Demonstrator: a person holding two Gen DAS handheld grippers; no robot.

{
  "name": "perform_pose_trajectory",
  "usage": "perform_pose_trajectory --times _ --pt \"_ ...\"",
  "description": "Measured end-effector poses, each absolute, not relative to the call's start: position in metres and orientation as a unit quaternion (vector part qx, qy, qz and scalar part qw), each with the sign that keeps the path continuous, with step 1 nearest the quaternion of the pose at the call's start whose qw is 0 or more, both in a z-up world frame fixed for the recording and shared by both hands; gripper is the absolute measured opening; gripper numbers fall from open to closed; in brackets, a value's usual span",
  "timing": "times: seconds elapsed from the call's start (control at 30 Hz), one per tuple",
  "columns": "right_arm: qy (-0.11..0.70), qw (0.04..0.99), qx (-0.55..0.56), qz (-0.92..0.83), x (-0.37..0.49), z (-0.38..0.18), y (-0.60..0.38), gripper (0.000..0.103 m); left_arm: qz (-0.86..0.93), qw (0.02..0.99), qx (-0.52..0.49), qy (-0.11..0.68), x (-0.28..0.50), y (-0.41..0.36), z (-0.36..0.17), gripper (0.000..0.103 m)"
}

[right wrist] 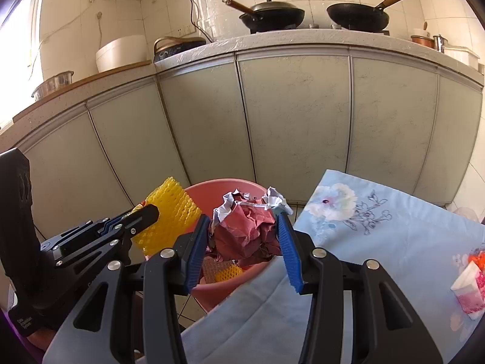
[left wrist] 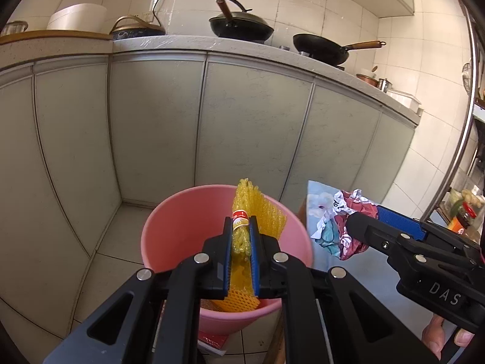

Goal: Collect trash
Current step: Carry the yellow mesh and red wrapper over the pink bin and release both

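Trash was held in both hands above a pink bin (left wrist: 169, 227) that stood on the tiled floor in front of the kitchen cabinets. A yellow foam net (left wrist: 242, 209), banded with a red-and-white label, was clamped between the narrowly closed jaws of the left hand-held gripper (left wrist: 241, 230). Its long axis ran along the fingers, the free end pointing up and away toward the cabinets and the other end trailing down toward the bin. A crumpled wad of red and white paper (right wrist: 248, 230) was pinched by the right hand-held gripper (right wrist: 245, 242), whose jaws were set wider around it; no clear long axis could be made out in the wad.

The drop-off step was judged to be in hand. The net sat directly over the bin's mouth, so only an opening of the left jaws would be called for. The wad appeared over the bin's near rim, beside the floral cloth (right wrist: 379, 227) covering the counter; a small shift further over the opening would probably be wanted before release. More yellow netting (right wrist: 229, 273) was already seen inside the bin.
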State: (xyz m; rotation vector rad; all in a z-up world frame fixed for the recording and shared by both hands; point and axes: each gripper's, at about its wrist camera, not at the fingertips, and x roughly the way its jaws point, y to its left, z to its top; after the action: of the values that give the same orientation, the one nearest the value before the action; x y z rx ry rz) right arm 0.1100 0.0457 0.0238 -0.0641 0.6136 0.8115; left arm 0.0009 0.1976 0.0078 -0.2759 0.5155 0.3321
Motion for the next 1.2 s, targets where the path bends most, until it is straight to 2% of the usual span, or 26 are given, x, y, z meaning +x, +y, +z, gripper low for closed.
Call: perform_pose_trajectory --times 0.77,1.0,1.2 --pt "0.362 0.838 -0.065 0.404 0.146 -0.03 0.107 0.047 0.191 0.913 -0.174 0.316 0.039 0.244 -0.047 0.01" --pt "0.387 0.828 -0.057 0.402 0.153 -0.04 0.11 0.053 0.19 0.91 -0.18 0.323 0.04 0.245 -0.051 0.033" --pt "0.381 0.828 -0.05 0.41 0.154 -0.034 0.104 0.054 0.191 0.911 -0.178 0.32 0.037 0.245 -0.048 0.035"
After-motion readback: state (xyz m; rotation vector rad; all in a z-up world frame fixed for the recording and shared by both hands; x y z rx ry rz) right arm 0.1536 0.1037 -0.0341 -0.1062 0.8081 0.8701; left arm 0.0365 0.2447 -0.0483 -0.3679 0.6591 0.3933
